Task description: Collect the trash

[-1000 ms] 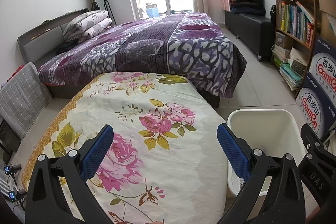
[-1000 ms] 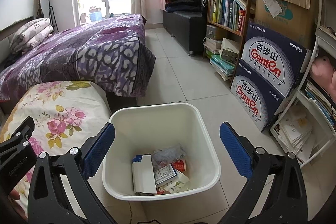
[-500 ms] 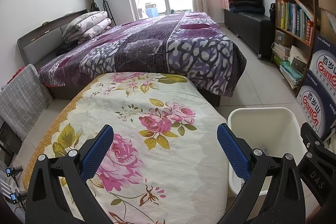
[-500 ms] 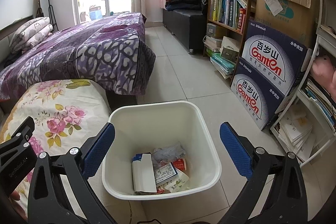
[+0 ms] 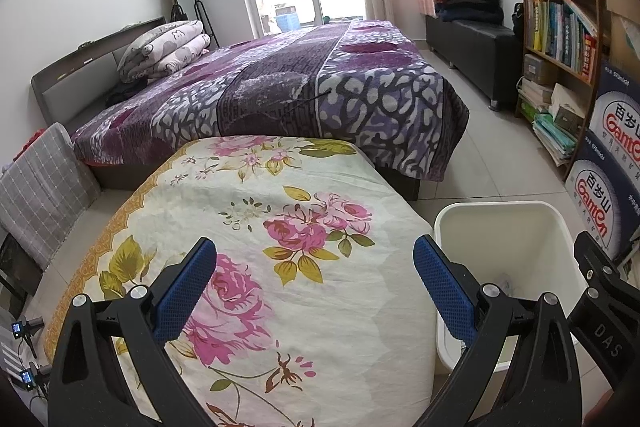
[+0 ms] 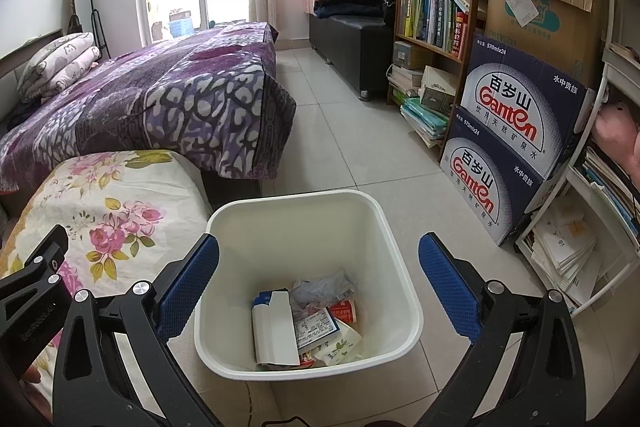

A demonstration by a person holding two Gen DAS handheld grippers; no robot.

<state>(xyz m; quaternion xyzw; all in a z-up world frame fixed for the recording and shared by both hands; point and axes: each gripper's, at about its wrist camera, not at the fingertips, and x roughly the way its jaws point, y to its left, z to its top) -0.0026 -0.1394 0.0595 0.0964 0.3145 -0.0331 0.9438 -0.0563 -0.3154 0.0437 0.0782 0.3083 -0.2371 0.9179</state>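
The right gripper [image 6: 318,279] is hovering wide open and empty over the white bin [image 6: 400,263], trash [image 6: 308,319] lying inside at six o'clock. The left gripper [image 5: 314,285], equally spread and empty, is facing the floral cloth [image 5: 248,195]; at twelve o'clock, the purple bed [image 5: 280,95] is worth scanning slowly.

One white plastic waste bin [image 6: 404,307] stands on the floor, with several pieces of crumpled packaging [image 6: 308,323] inside, too jumbled to count exactly. Two navy Ganten water cartons [image 6: 516,131] are stacked. One purple patterned bed [image 5: 280,87], one floral-sheeted mattress [image 5: 256,227], two black hand-held grippers with blue pads [image 5: 316,283] [image 6: 320,283].
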